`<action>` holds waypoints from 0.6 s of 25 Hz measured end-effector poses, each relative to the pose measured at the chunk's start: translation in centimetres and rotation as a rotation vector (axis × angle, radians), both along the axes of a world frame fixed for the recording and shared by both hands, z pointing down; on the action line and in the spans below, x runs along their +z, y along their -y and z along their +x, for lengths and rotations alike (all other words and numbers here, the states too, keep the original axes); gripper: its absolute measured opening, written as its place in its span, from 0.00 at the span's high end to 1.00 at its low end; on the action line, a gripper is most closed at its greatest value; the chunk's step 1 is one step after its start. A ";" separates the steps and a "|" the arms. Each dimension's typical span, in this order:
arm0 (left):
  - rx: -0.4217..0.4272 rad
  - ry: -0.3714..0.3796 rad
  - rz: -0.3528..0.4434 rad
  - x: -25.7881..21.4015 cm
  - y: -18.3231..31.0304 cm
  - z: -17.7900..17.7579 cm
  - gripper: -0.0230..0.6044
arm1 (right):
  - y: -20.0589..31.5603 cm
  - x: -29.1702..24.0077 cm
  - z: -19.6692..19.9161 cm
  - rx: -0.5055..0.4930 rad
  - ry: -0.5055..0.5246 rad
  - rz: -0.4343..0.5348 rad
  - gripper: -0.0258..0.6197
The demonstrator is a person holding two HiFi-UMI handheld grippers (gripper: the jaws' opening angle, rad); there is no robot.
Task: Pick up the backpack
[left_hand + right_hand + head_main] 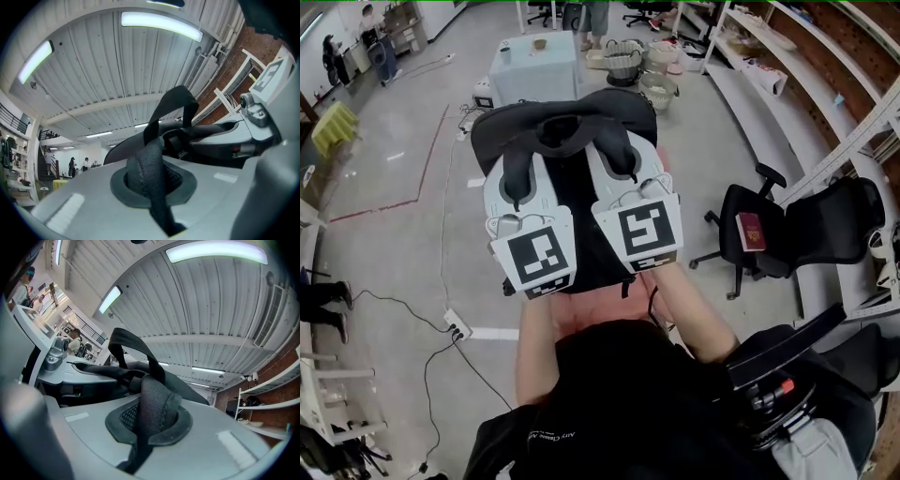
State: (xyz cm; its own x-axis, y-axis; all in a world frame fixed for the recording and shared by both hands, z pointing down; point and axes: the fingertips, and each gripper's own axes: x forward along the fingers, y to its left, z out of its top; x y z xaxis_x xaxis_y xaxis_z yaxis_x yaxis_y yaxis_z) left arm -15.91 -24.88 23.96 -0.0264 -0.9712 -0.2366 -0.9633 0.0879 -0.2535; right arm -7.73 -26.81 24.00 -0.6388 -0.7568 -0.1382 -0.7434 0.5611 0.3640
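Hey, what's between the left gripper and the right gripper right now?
The backpack, its black body, in the head view; the left gripper and right gripper each clamp one shoulder strap.

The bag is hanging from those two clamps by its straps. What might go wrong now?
1. The left gripper and right gripper each pinch only a narrow strap of the backpack; one could slip and the bag would swing or drop.
2. The raised backpack hides part of the floor, and a cable lies nearby: a possible trip.
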 end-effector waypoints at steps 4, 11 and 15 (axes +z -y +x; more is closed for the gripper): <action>0.005 -0.003 -0.013 0.5 0.5 0.2 0.95 | 0.4 0.5 0.2 0.005 -0.008 -0.005 0.93; 0.018 -0.004 -0.001 0.8 1.0 1.3 0.95 | 1.0 0.6 1.3 0.017 0.006 -0.002 0.93; 0.031 -0.005 0.000 0.9 1.6 1.3 0.95 | 1.5 0.7 1.2 0.031 0.007 -0.001 0.93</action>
State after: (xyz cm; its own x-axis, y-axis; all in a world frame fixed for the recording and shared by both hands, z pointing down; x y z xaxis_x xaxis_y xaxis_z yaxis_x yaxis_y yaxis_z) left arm -14.58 -26.45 24.89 0.0027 -0.9717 -0.2363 -0.9668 0.0579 -0.2489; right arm -6.50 -28.31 24.71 -0.6145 -0.7761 -0.1417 -0.7626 0.5384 0.3586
